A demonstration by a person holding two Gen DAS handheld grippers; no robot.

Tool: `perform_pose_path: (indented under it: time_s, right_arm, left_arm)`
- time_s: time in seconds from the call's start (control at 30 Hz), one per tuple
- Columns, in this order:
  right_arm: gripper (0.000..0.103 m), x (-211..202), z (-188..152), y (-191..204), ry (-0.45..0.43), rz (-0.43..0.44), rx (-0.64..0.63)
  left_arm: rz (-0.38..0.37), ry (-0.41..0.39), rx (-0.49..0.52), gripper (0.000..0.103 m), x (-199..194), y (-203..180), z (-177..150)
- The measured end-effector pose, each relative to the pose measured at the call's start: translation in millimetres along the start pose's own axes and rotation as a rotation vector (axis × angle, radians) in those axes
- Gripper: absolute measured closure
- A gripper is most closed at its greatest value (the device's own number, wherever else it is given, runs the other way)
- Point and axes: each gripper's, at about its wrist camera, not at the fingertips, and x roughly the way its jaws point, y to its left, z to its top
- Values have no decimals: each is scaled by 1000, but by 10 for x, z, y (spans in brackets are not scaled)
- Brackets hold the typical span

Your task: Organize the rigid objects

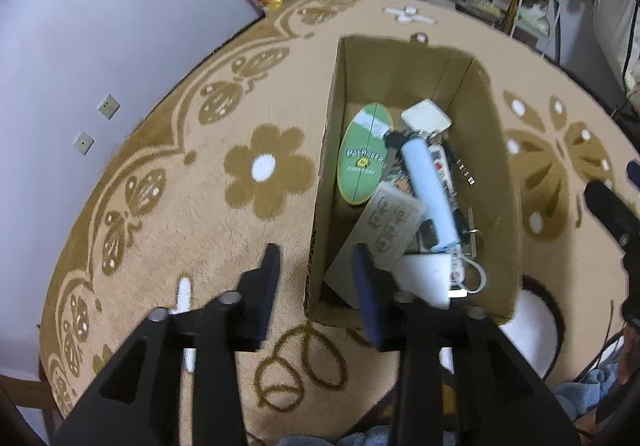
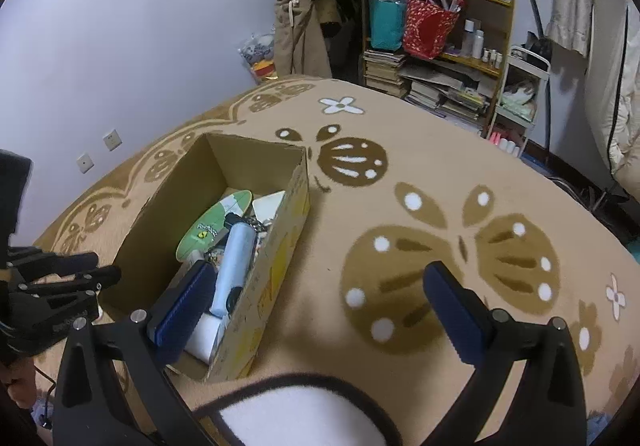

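Note:
An open cardboard box (image 1: 500, 149) stands on a tan patterned rug (image 1: 192, 213); it also shows in the right wrist view (image 2: 280, 262). Inside lie a green oval board (image 1: 362, 157), a light-blue cylinder (image 1: 428, 189), a white square block (image 1: 426, 117), a grey plate with round holes (image 1: 390, 221) and a white power strip (image 1: 424, 274). My left gripper (image 1: 316, 266) is open and empty, straddling the box's near left wall. My right gripper (image 2: 320, 286) is open and empty, its left finger (image 2: 184, 298) above the box's near end. The cylinder (image 2: 234, 266) and board (image 2: 216, 226) show there too.
A cluttered wooden shelf (image 2: 440, 45) with books, bags and bottles stands at the back. Hanging clothes (image 2: 304, 25) are beside it. A white wall (image 2: 120, 45) with sockets is on the left. A white patch with a dark rim (image 2: 300, 418) lies on the rug near me.

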Motion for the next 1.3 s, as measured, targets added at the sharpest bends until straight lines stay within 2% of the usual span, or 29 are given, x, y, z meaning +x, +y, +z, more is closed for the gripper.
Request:
perform_pose_path:
  time_s: [0.03, 0.07, 0.13, 0.2, 0.37, 0.4, 0.5, 0.53, 0.67, 0.77, 0.87, 0.97, 1.07, 1.13, 1.2, 1.3]
  right_arm:
    - [0, -36, -14, -13, 3, -1, 5]
    - [0, -75, -31, -27, -2, -4, 10]
    - [0, -137, -57, -42, -15, -17, 16]
    - [0, -212, -90, -63, -29, -34, 30]
    - [0, -453, -180, -122, -89, -55, 65]
    - [0, -489, -192, -135, -96, -57, 72]
    - [0, -598, -228, -165, -121, -64, 90]
    - [0, -623, -231, -173, -128, -66, 94]
    - [0, -755, -267, -185, -156, -77, 98]
    - [0, -857, -312, -178, -177, -85, 99]
    - [0, -974, -380, -176, -207, -92, 103]
    - [0, -1058, -426, -194, -230, -95, 116]
    - [0, -1115, -489, -213, -240, -98, 136]
    - [0, -1138, -532, -228, -243, -92, 149]
    - [0, -1149, -581, -254, -235, -78, 157]
    - [0, -1170, -639, -318, -242, -83, 186]
  left_arm:
    - [-2, -21, -8, 47, -63, 3, -9]
    - [1, -51, -13, 45, -143, 5, -14]
    - [10, -92, -18, 32, -252, 1, -28]
    - [4, -114, -21, 26, -337, -9, -40]
    - [-59, -141, -60, 21, -496, -10, -100]
    - [-57, -152, -60, 19, -524, -14, -111]
    - [-3, -233, -54, 4, -695, -50, -167]
    - [18, -278, -49, 2, -787, -65, -194]
    - [28, -372, -40, 1, -999, -97, -269]
    - [15, -397, -35, 1, -1074, -114, -326]
    - [-37, -410, -23, 1, -1156, -124, -401]
    - [-9, -451, -5, 1, -1251, -165, -483]
    - [-14, -447, 11, 1, -1277, -196, -550]
    - [-19, -442, 0, 1, -1281, -196, -580]
    - [-1, -465, -25, 1, -1317, -181, -617]
    - [-15, -489, -39, 1, -1362, -153, -666]
